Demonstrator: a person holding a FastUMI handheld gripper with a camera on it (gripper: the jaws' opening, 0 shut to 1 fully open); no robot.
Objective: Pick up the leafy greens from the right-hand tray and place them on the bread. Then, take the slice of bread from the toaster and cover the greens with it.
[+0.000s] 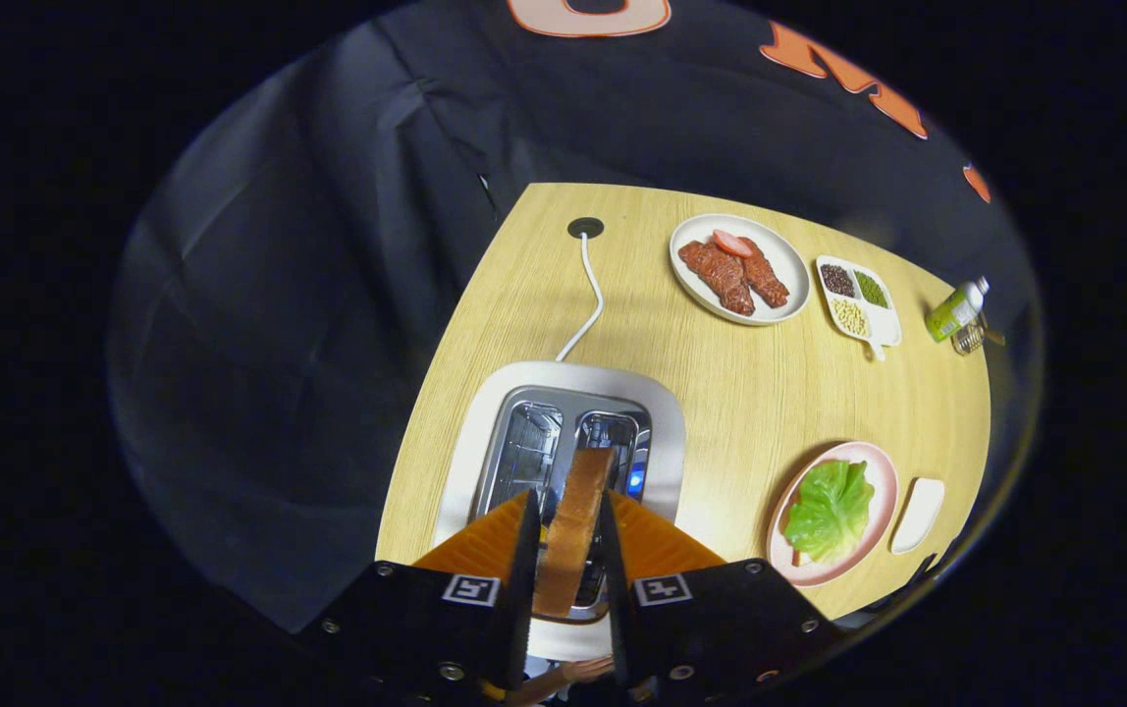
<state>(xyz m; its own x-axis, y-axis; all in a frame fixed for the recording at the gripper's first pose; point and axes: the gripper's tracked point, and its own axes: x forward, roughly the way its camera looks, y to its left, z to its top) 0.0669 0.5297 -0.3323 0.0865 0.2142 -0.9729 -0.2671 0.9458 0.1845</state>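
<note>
Bread slice (573, 530) is pinched edge-on between both fingers of the hand-held gripper (568, 520), over the toaster (563, 393) slots.
Leafy greens (829, 509) are seen on a pink plate (880, 469) on the bench (721, 383), right of the toaster, well apart from the slice.

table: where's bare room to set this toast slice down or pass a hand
The gripper is shut on the bread slice above the toaster. Bare wood lies between the toaster, the meat plate and the pink plate of lettuce. It is crowded around the divided dish and bottle.
</note>
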